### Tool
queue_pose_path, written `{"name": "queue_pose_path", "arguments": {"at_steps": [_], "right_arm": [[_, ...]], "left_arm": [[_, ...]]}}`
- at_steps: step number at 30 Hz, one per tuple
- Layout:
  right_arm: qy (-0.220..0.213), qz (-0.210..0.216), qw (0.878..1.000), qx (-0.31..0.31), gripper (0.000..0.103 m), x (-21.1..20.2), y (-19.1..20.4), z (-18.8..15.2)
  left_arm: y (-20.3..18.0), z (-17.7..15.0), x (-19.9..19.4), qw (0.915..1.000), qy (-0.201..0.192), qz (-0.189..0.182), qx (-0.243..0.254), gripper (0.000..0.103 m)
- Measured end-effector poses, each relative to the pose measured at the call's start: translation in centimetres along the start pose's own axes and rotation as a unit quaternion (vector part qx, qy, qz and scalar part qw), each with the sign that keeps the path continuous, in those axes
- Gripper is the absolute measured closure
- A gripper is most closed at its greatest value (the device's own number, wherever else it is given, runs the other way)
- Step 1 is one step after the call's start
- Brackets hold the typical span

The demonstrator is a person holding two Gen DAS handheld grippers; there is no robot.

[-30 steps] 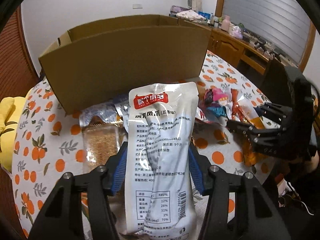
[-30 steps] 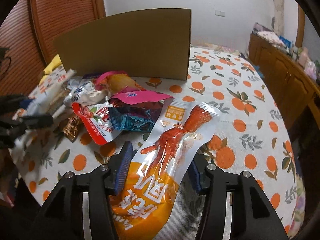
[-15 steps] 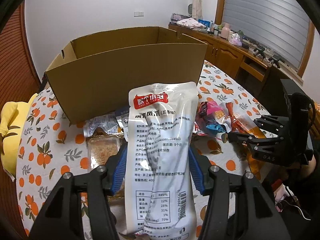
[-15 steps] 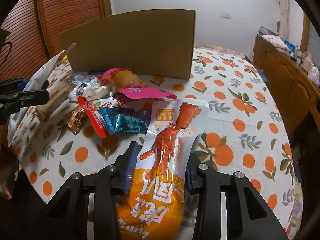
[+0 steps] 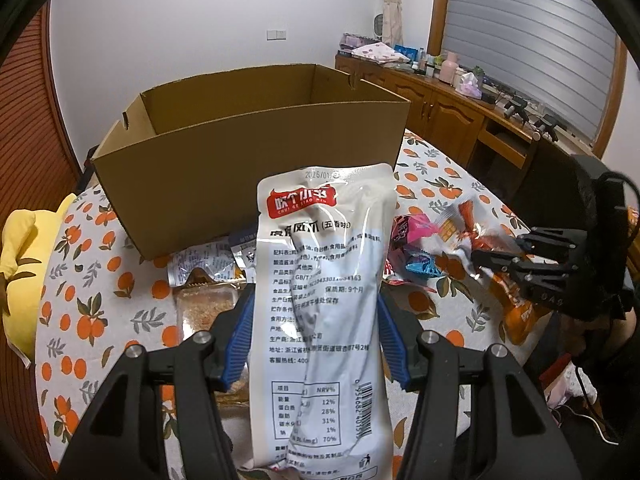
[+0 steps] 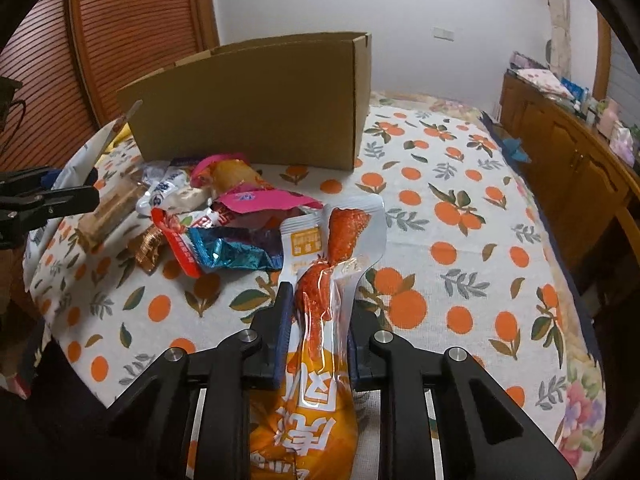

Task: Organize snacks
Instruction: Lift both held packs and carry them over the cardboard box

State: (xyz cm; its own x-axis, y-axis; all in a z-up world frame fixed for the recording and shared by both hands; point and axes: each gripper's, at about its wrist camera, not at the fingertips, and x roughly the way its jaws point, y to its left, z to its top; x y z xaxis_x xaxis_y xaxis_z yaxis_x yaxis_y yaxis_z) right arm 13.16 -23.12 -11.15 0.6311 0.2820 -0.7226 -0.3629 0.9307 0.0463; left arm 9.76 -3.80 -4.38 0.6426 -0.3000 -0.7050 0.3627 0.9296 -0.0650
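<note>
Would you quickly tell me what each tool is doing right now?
Left tool: shut on the white snack pouch, held up off the table.
Right tool: jaws have just been closing; now shut on the orange snack pouch.

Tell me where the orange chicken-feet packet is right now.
The orange chicken-feet packet is pinched in the right hand-held gripper, low in the right wrist view, just right of the snack pile on the orange-print tablecloth.
</note>
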Motion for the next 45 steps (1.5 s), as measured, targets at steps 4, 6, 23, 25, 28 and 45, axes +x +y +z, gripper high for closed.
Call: {"name": "queue_pose_path", "arguments": {"at_steps": [4, 6, 23, 25, 28, 45], "right_arm": [[-0.020, 0.003, 1.000, 0.001, 0.083, -1.5, 0.0, 0.8], [-0.030, 0.003, 1.000, -0.003, 0.083, -2.1, 0.2, 1.4], [-0.098, 0.007, 0.993, -0.070, 0.083, -5.3, 2.4, 9.5], [-0.107, 0.011, 0.991, -0.079, 0.083, -5.2, 2.7, 11.1], [-0.118, 0.022, 0.989, -0.090, 0.083, -4.8, 3.0, 13.4], [-0.110, 0.052, 0.985, -0.125, 0.083, 2.9, 3.9, 24.4]], "left_arm": [[0.2, 0.3, -0.3, 1.0000, -0.006, 0.003, -0.003, 0.048], [0.3, 0.6, -0.6, 0.9999, -0.011, 0.004, -0.006, 0.048], [3.0, 7.4, -1.8, 0.9977, -0.063, 0.022, 0.014, 0.048], [3.6, 8.3, -1.5, 0.9974, -0.064, 0.031, 0.015, 0.048], [4.9, 9.7, -1.1, 0.9971, -0.066, 0.037, 0.011, 0.048], [10.4, 17.8, 2.2, 0.9953, -0.070, 0.067, 0.008, 0.047]]}}
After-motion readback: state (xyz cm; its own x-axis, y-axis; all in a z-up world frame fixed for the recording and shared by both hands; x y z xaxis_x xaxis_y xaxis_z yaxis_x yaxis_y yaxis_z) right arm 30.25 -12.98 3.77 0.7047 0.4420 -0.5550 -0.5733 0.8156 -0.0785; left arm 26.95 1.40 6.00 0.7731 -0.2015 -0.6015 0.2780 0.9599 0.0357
